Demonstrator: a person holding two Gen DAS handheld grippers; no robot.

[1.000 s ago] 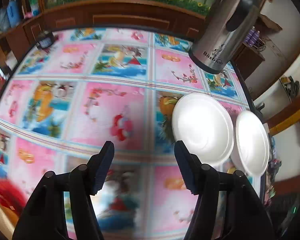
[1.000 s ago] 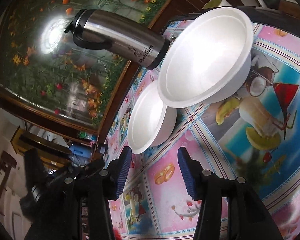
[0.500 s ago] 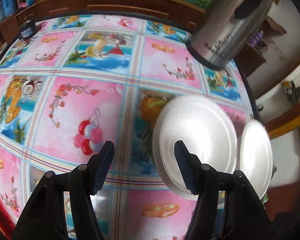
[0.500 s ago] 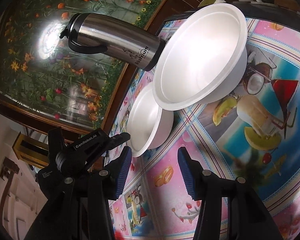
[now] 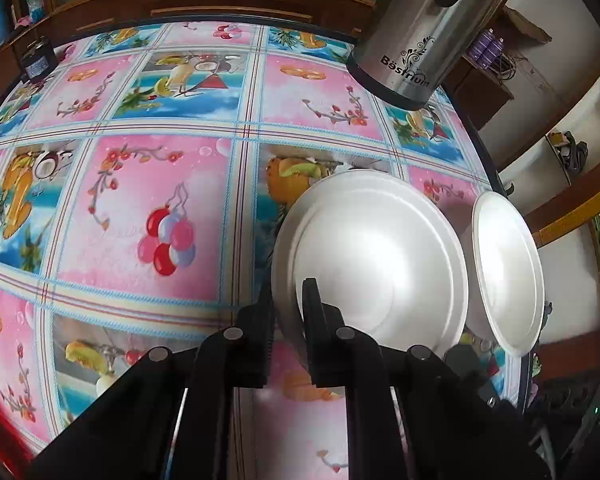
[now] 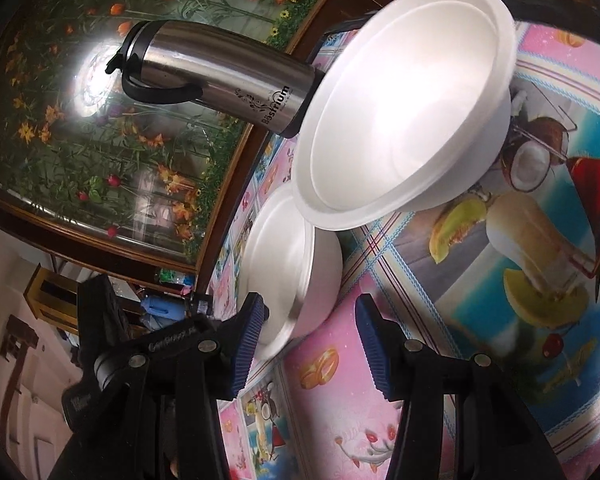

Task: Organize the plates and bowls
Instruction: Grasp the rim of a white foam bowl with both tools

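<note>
Two white foam bowls sit side by side on the patterned tablecloth (image 5: 148, 184). In the left wrist view my left gripper (image 5: 288, 304) is shut on the near rim of the first bowl (image 5: 376, 256); the second bowl (image 5: 504, 272) stands just to its right. In the right wrist view the second bowl (image 6: 404, 96) fills the upper middle and the first bowl (image 6: 288, 264) lies lower left, with the left gripper's black body (image 6: 140, 352) at its edge. My right gripper (image 6: 308, 344) is open and empty above the cloth, close to the first bowl.
A steel thermos jug (image 5: 432, 28) stands at the table's far right, behind the bowls; it also shows in the right wrist view (image 6: 220, 76). A wooden cabinet (image 5: 204, 4) with floral glass runs behind the table. The table edge (image 5: 496, 184) passes close beside the second bowl.
My left gripper moved forward and right to the first bowl and closed on its rim. The right gripper stayed open and nearly still.
</note>
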